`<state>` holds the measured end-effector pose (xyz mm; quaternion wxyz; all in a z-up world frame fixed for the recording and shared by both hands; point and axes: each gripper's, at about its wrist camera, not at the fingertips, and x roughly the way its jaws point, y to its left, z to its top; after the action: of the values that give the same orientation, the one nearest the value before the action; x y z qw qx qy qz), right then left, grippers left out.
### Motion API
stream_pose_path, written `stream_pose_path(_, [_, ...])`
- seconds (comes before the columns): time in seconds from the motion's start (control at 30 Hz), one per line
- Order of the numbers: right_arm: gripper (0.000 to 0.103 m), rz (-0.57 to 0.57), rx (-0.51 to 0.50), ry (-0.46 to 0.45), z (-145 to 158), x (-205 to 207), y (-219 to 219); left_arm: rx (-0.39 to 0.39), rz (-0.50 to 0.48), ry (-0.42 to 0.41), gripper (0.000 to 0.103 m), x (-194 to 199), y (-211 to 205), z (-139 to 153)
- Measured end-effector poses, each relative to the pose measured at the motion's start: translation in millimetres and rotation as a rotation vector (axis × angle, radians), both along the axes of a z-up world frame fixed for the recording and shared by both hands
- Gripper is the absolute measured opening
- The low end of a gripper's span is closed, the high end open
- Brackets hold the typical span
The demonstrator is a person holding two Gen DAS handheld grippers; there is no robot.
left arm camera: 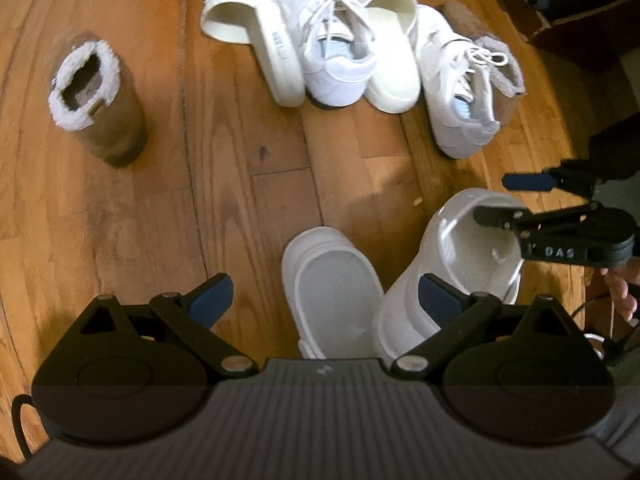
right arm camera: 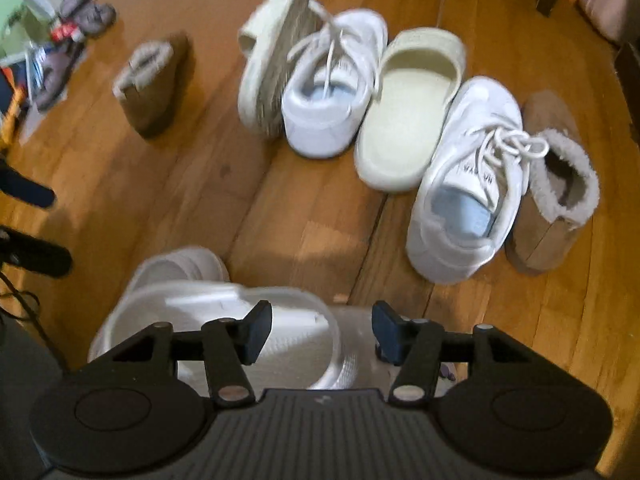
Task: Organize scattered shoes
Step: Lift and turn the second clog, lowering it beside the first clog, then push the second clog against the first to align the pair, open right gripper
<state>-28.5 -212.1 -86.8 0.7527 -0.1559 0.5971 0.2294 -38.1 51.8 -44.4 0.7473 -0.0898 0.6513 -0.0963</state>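
Lying tilted between the wide-spread right claw (right arm camera: 318, 330), a white ridged clog (right arm camera: 224, 312); left claw (left arm camera: 324, 300) equally wide.

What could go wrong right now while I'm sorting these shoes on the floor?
The right tongs are open around the tilted white clog's rim; a shallow bite may let it slip. That clog leans against its mate, so lifting could shove the mate. The cream slide stands on edge against a white sneaker and may topple.

Bare floor (left arm camera: 248, 184) lies open between the boot (left arm camera: 100, 100) and the shoe cluster (left arm camera: 340, 48). Two white clogs (left arm camera: 332, 296) block the near approach, just beside each other.
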Motion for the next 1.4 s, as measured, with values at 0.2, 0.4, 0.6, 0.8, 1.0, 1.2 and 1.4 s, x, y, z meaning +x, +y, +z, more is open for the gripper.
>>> stream_pose_path(0.2, [0.027, 0.023, -0.13, 0.037, -23.8, 1.0, 4.3, -0.02, -0.016, -0.019, 0.101, 4.3, -6.0, 5.8])
stream_pose_path(0.4, [0.028, -0.254, -0.07, 0.188, -27.9, 18.9, -39.5, -0.014, -0.034, -0.006, 0.101, 6.7, -12.4, 2.5])
stream_pose_path(0.6, [0.027, -0.522, 0.04, 0.324, -24.9, 28.1, -90.2, -0.006, -0.029, -0.023, 0.101, 6.8, -7.1, 7.2])
stream_pose_path(0.8, [0.024, -0.533, 0.082, 0.422, -23.3, 6.3, -99.4, 0.052, -0.049, -0.033, 0.101, 3.9, -2.4, 7.4])
stream_pose_path(1.0, [0.025, -0.505, 0.108, 0.548, -25.2, -33.3, -89.5, 0.142, -0.127, -0.075, 0.101, -5.8, -15.0, 15.0])
stream_pose_path(1.2, [0.064, -0.586, 0.214, 0.693, -31.0, -76.6, -79.5, 0.153, -0.241, -0.081, 0.101, -23.4, -35.1, 19.8])
stream_pose_path(1.4, [0.081, -0.473, 0.185, 0.545, -1.8, -72.1, -77.6, 0.121, -0.32, -0.032, 0.101, -37.1, -57.4, 6.2])
